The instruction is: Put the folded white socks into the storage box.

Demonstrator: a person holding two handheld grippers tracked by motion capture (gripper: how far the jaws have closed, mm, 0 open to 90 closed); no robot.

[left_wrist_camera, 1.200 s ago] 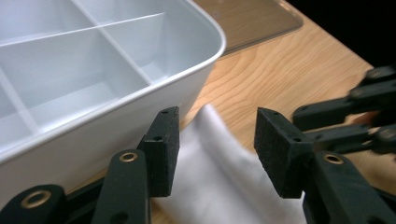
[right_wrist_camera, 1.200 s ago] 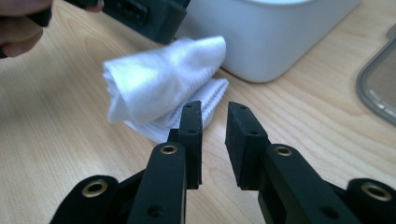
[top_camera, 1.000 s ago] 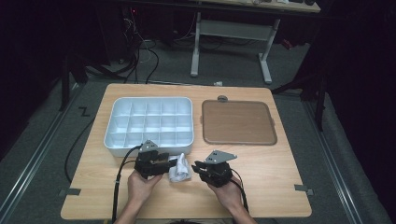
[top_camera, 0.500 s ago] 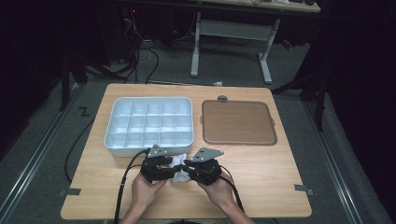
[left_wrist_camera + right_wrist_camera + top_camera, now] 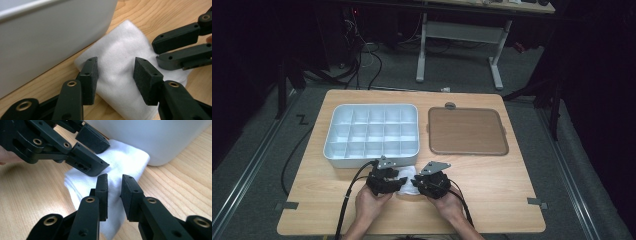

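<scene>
A folded white cloth (image 5: 408, 172) (image 5: 117, 47) (image 5: 127, 162) lies flat on the wooden table, right against the front wall of the white compartment tray (image 5: 371, 157). My left gripper (image 5: 393, 181) (image 5: 115, 72) hangs over it. Its jaws stand open astride the cloth's middle and have just been closing; the pads are not pressing on it. My right gripper (image 5: 418, 183) (image 5: 113, 180) faces it from the other side with only a narrow gap between its jaws. Cloth shows through that gap. The two grippers' tips nearly meet above the cloth.
The white tray (image 5: 50, 37) (image 5: 155, 137) has several empty compartments and blocks the way just beyond the cloth. A flat brown tray (image 5: 467, 131) lies to its right. Bare wood stretches to either side of the hands. Cables trail from both grippers toward the table's front edge.
Both hands have come closer together and lower. The cloth, which stood up bright between the grippers, now lies flat beneath them by the tray.
</scene>
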